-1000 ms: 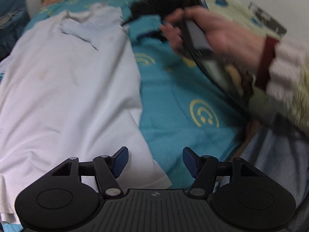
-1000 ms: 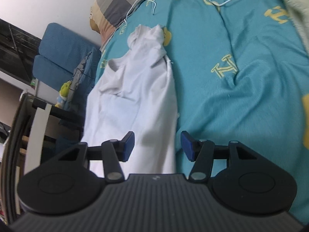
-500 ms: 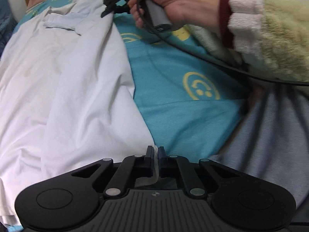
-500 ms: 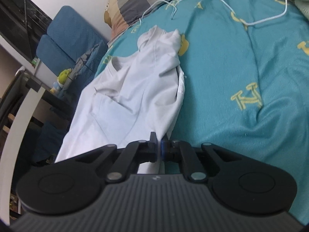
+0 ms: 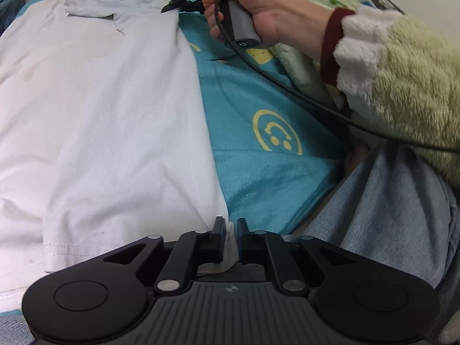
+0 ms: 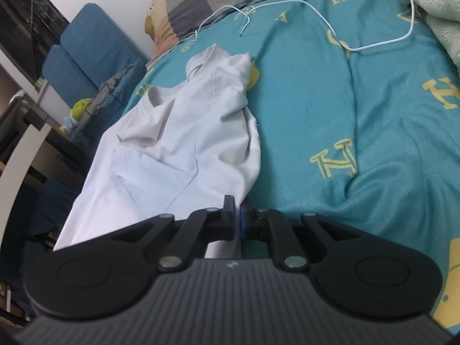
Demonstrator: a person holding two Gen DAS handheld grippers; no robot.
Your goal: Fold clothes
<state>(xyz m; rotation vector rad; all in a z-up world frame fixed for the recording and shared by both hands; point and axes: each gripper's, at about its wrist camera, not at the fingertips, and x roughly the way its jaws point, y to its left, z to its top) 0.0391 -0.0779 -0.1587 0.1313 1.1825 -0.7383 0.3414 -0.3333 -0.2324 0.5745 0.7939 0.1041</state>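
Note:
A white T-shirt (image 5: pixel 109 109) lies spread on the teal bedspread (image 5: pixel 258 178). My left gripper (image 5: pixel 230 231) is shut on the shirt's near right bottom corner. The right gripper (image 5: pixel 178 4), held in a hand, is at the shirt's far right edge near the sleeve. In the right wrist view the shirt (image 6: pixel 178 155) runs away from me, its collar and sleeve bunched at the far end. My right gripper (image 6: pixel 236 215) is shut on the shirt's right edge.
A white cable (image 6: pixel 330 20) lies across the bedspread (image 6: pixel 359 115). A checked pillow (image 6: pixel 218 3) and a fluffy blanket (image 6: pixel 431 3) sit at the bed's head. A blue chair (image 6: pixel 89 51) and a desk (image 6: pixel 20 155) stand to the left. Jeans (image 5: pixel 388 215) are near right.
Both grippers went from open to shut on the shirt's right edge. The right gripper moved down to the shirt near the sleeve, and the cloth there has lifted slightly.

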